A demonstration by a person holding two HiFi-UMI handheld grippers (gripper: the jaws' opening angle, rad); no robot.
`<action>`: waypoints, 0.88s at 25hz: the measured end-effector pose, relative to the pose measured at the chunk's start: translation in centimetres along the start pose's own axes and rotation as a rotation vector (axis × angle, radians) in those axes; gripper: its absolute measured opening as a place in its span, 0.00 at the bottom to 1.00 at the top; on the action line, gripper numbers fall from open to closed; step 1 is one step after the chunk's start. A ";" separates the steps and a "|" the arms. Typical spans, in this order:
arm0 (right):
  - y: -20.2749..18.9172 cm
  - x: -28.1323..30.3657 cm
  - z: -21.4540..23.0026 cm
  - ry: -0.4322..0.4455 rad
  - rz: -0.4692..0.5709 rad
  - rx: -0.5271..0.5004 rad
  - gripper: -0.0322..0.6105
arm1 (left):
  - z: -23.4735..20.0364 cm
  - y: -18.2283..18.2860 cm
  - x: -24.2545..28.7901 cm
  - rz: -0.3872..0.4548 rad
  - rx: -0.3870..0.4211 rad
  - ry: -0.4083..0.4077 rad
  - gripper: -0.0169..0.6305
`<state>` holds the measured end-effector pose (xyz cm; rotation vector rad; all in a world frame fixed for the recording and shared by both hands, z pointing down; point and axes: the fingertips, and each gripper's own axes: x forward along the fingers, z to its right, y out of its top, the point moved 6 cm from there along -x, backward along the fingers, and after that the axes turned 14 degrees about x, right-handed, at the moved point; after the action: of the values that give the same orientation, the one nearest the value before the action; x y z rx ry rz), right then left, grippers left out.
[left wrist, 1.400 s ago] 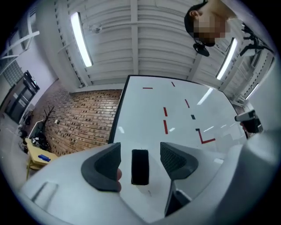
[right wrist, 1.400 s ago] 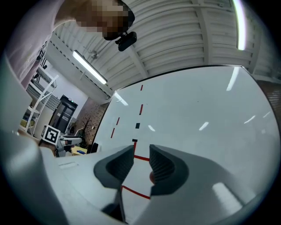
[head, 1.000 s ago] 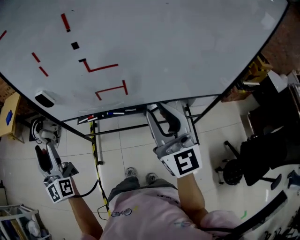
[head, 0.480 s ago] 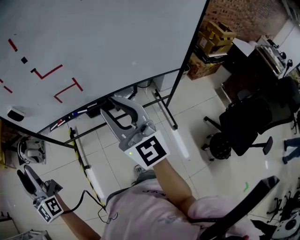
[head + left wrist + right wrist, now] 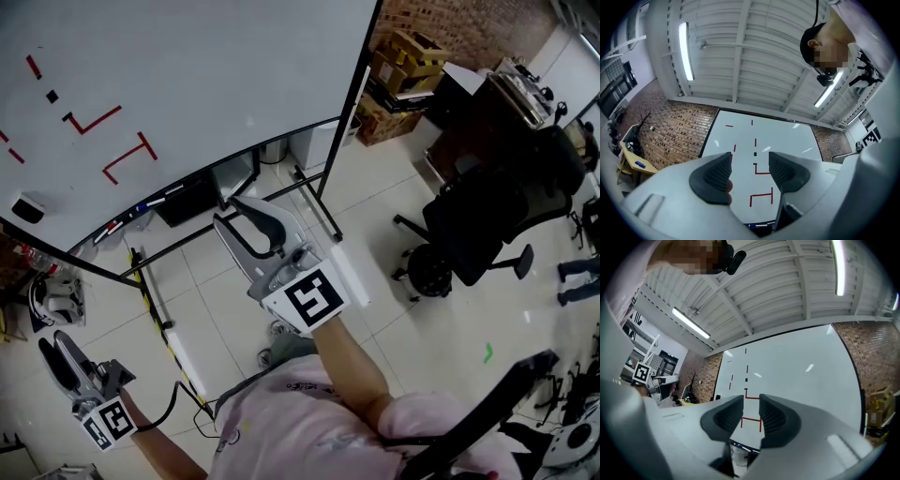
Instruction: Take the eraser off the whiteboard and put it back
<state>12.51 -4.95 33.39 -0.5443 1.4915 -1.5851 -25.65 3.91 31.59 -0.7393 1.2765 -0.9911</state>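
Observation:
The dark eraser [image 5: 26, 208] clings to the lower left corner of the whiteboard [image 5: 187, 75], left of the red line marks. My left gripper [image 5: 54, 345] hangs low at the bottom left, well below the eraser and apart from it. Its jaws have just been closing and stand open with nothing between them [image 5: 750, 166]. My right gripper [image 5: 232, 214] is in the middle, in front of the board's lower edge. It is open by a narrow gap and empty [image 5: 751, 404]. Both gripper views look up at the whiteboard [image 5: 787, 140] [image 5: 797, 376].
A marker tray [image 5: 141, 214] with pens runs under the board, on a black wheeled stand [image 5: 319, 202]. A black office chair [image 5: 478, 234] stands at the right, with cardboard boxes [image 5: 403, 56] behind it. A plastic bottle [image 5: 738, 458] shows below the right jaws.
The head view has swung right, so the board and eraser now sit at the upper left. Both grippers have shifted left in view, the left one lower. Neither gripper has taken hold of anything.

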 end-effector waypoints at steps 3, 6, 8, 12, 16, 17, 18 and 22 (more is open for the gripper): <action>0.7 -1.2 -0.1 0.012 0.014 -0.007 0.16 | 0.7 1.8 -1.4 0.022 -0.002 -0.006 0.43; 1.5 -2.6 0.1 0.013 0.007 -0.022 0.15 | 2.0 3.6 -2.4 0.042 0.004 -0.011 0.43; 1.9 -3.7 0.5 0.002 0.000 -0.023 0.11 | 3.3 4.8 -3.2 0.053 0.009 -0.013 0.43; 2.3 -7.0 1.9 -0.018 -0.017 -0.029 0.09 | 6.3 7.2 -5.8 0.055 0.020 -0.007 0.43; 2.8 -11.1 3.9 -0.051 -0.003 0.012 0.10 | 10.0 9.3 -9.0 0.048 0.028 -0.006 0.43; 2.8 -12.0 4.3 -0.049 -0.001 0.016 0.18 | 10.8 9.7 -9.8 0.047 0.033 -0.007 0.43; 2.7 -12.9 4.6 -0.045 -0.002 0.015 0.23 | 11.4 10.1 -10.6 0.047 0.036 -0.007 0.43; 3.2 -15.6 4.9 -0.036 -0.009 -0.004 0.27 | 12.8 11.2 -12.9 0.044 0.034 0.003 0.43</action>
<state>25.54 5.25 35.02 -0.5796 1.4677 -1.5713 -11.03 19.34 29.23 -0.6808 1.2706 -0.9763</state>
